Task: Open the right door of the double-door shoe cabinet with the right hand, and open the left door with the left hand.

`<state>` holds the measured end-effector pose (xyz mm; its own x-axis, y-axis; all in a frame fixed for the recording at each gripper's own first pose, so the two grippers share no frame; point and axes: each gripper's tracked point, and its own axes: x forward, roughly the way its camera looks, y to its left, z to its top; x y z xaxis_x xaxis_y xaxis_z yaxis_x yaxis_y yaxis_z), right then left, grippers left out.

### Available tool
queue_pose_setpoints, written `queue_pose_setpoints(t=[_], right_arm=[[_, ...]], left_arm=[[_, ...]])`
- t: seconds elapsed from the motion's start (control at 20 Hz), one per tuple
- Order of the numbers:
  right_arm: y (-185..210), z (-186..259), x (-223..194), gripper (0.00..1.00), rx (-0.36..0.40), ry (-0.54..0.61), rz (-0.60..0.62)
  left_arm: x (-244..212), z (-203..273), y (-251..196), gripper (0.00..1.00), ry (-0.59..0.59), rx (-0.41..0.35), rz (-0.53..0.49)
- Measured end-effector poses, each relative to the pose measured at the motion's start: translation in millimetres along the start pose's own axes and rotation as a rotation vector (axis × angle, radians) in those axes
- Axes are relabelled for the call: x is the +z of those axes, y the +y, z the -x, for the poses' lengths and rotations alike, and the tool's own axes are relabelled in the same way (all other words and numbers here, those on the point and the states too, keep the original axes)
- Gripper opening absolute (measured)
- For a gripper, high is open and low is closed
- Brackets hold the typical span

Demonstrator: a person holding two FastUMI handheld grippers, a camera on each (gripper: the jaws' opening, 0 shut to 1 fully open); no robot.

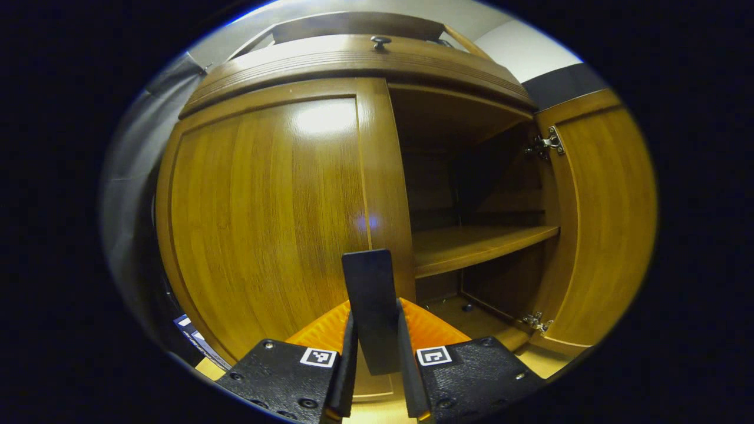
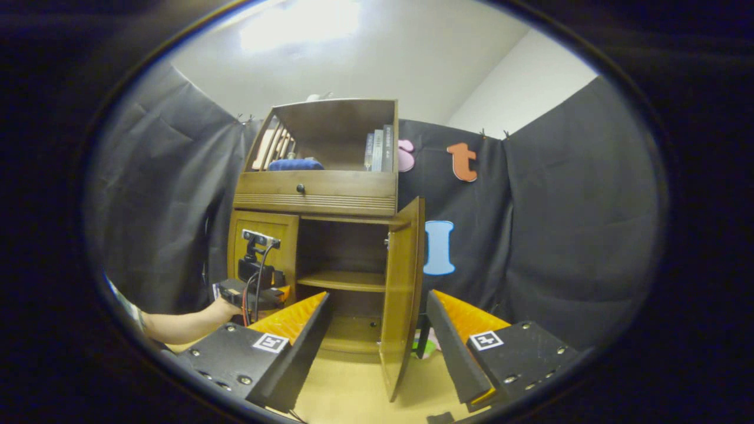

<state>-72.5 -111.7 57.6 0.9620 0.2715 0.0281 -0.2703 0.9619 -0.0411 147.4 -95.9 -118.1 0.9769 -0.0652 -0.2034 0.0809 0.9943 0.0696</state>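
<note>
Left door: in my left gripper view the glossy brown wooden left door (image 1: 265,224) of the double-door shoe cabinet (image 1: 353,59) is closed and stands right ahead of me.
Left gripper: my left gripper (image 1: 377,347) has its fingers drawn close around a dark flat upright piece (image 1: 370,306) at the door's inner edge; I cannot tell what that piece is, nor whether both fingers press on it.
Left gripper from afar: in my right gripper view the left gripper (image 2: 259,291) sits low against the left door (image 2: 262,250), with a bare forearm (image 2: 182,324) reaching in from the left.
Cabinet inside: a bare wooden shelf (image 1: 477,244) crosses the open right half, with the cabinet floor below it.
Right door: the matching wooden right door (image 1: 601,218) is swung wide open, its metal hinges (image 1: 548,144) showing top and bottom; in my right gripper view the right door (image 2: 403,294) stands edge-on towards me.
Right gripper: my right gripper (image 2: 377,347) is spread wide and holds nothing, back from the cabinet.
Above: a drawer with a small dark round knob (image 2: 300,188), then an open top shelf with upright books (image 2: 380,150) and a blue cushion-like thing (image 2: 294,164).
</note>
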Motion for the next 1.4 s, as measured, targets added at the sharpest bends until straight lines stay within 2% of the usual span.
queue_pose_setpoints(t=[0.15,0.35,0.55,0.65,0.9,1.15,1.4], right_arm=[[21.0,2.3,9.3,0.94,0.015,-0.024,0.004],[31.6,4.6,6.1,0.96,-0.016,-0.007,0.008],[44.8,6.8,6.8,0.94,-0.024,-0.019,0.006],[48.3,8.2,1.7,0.96,-0.029,-0.012,-0.001],[47.7,11.1,-3.9,0.96,-0.070,-0.014,-0.036],[48.0,15.3,-7.3,0.96,-0.078,0.002,-0.067],[61.4,19.5,-2.2,0.96,-0.068,-0.024,-0.033]], left_arm=[[-1.3,4.9,-1.0,0.34,0.003,-0.052,0.004],[-1.1,27.3,-2.4,0.34,-0.004,-0.097,0.010],[-0.8,56.9,-0.5,0.34,-0.015,-0.114,0.010],[-1.4,71.4,1.3,0.33,-0.018,-0.123,0.000],[-1.7,108.0,9.2,0.33,-0.017,-0.164,0.010],[-4.1,140.3,21.0,0.31,0.001,-0.191,0.021],[-5.2,163.3,33.9,0.33,0.003,-0.207,0.022]])
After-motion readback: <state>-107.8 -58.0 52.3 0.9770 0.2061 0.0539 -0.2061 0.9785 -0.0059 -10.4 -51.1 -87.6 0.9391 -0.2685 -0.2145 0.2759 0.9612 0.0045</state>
